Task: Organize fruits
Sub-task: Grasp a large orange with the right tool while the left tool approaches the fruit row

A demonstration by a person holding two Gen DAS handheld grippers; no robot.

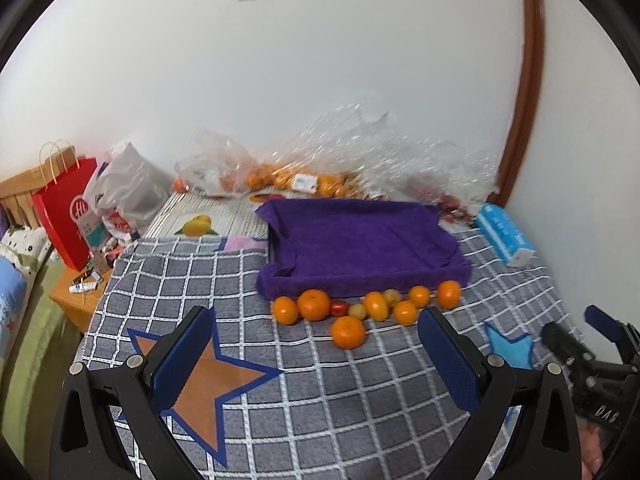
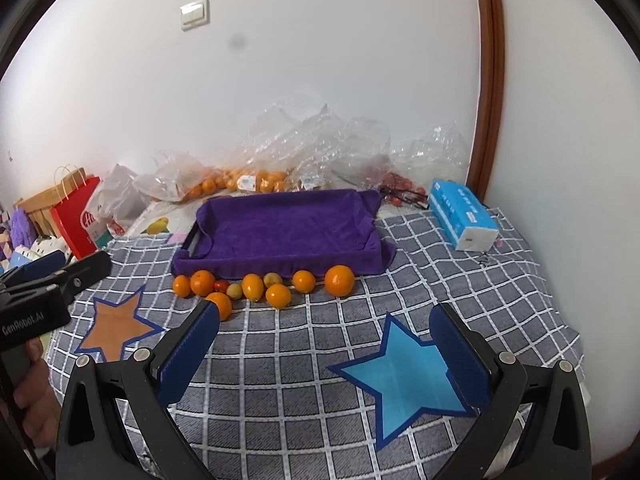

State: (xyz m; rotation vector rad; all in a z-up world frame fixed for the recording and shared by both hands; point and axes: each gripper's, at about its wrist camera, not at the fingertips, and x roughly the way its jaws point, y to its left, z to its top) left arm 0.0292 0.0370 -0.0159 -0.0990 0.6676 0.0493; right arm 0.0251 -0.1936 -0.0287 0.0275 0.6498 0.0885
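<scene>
Several oranges (image 1: 314, 304) (image 2: 339, 280) lie in a row on the checked cloth, against the near side of a tray lined with a purple towel (image 1: 360, 240) (image 2: 280, 232). Among them sit a small red fruit (image 1: 339, 308) (image 2: 221, 285) and pale yellow ones (image 1: 357, 312) (image 2: 234, 291). One orange (image 1: 349, 332) (image 2: 221, 305) lies apart, nearest to me. My left gripper (image 1: 316, 340) hovers open short of the row, nothing between its fingers. My right gripper (image 2: 324, 340) is open too, over a blue star patch (image 2: 408, 376). The towel-lined tray holds nothing.
Clear plastic bags with more oranges (image 1: 280, 178) (image 2: 248, 180) are heaped against the back wall. A blue tissue pack (image 1: 504, 236) (image 2: 464, 220) lies right of the tray. A red paper bag (image 1: 68, 216) (image 2: 78, 220) stands at left. An orange star patch (image 1: 208, 384) (image 2: 114, 324) marks the cloth.
</scene>
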